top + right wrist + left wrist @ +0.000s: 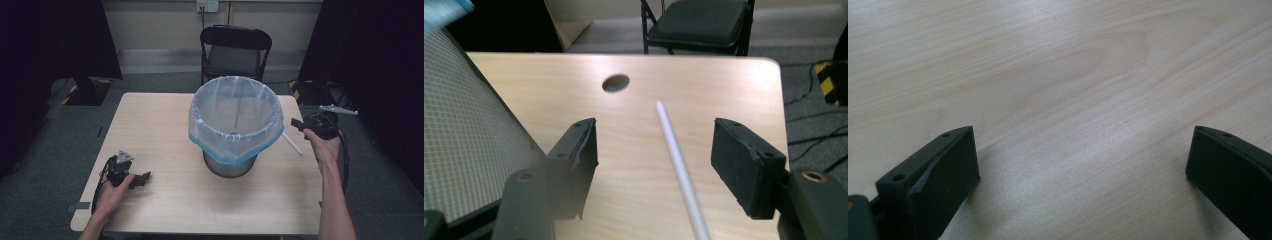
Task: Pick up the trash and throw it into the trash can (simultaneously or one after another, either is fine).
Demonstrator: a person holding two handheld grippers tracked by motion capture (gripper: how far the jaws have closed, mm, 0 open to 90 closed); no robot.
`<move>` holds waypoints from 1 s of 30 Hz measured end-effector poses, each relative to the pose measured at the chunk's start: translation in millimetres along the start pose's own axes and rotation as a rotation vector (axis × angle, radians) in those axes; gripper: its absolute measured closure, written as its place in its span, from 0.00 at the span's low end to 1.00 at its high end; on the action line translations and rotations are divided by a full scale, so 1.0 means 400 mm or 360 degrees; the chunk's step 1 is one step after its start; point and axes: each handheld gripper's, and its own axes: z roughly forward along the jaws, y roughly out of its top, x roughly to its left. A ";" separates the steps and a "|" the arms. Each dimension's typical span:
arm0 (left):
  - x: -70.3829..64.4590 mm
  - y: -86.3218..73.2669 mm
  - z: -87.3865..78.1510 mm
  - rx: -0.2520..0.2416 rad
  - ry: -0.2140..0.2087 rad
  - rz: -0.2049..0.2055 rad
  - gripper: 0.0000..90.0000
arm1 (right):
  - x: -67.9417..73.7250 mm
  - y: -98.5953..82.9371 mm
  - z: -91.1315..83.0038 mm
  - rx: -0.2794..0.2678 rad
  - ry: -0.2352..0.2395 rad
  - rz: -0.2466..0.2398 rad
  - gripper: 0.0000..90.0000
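Note:
A metal mesh bin [231, 165] lined with a pale blue plastic bag [235, 112] stands in the middle of the wooden table [165, 125]. A thin white stick [292, 144] lies on the table just right of the bin. My right gripper [298, 123] is held above that stick, beside the bin's rim. In the right gripper view its jaws [656, 145] stand open, with the white stick [676, 160] lying on the wood between them and the mesh bin [464, 140] at the left. My left gripper [142, 179] rests low at the table's front left, open [1083, 150] over bare wood.
A black folding chair [235, 50] stands behind the table. A round cable hole [616, 83] is in the tabletop near the stick's far end. Cables and yellow-black tape [300, 87] lie on the floor at the right. The table's right edge [312, 150] is near my right hand.

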 end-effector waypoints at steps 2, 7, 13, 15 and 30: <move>0.000 0.000 0.000 -0.0002 0.0000 -0.0002 0.00 | -0.007 -0.014 0.008 0.0017 -0.0008 0.0007 0.40; 0.000 0.000 0.000 0.0001 0.0000 0.0003 0.00 | -0.017 -0.045 0.023 0.0064 -0.0015 0.0031 0.45; -0.001 0.000 0.000 -0.0004 0.0000 -0.0005 0.00 | -0.040 -0.094 0.040 0.0113 -0.0045 0.0053 0.47; 0.000 0.000 0.000 -0.0001 -0.0001 -0.0002 0.00 | -0.049 -0.114 0.042 0.0113 -0.0041 0.0047 0.44; 0.000 0.000 0.001 -0.0004 -0.0006 -0.0003 0.00 | -0.080 -0.224 0.085 0.0277 -0.0200 -0.0054 0.59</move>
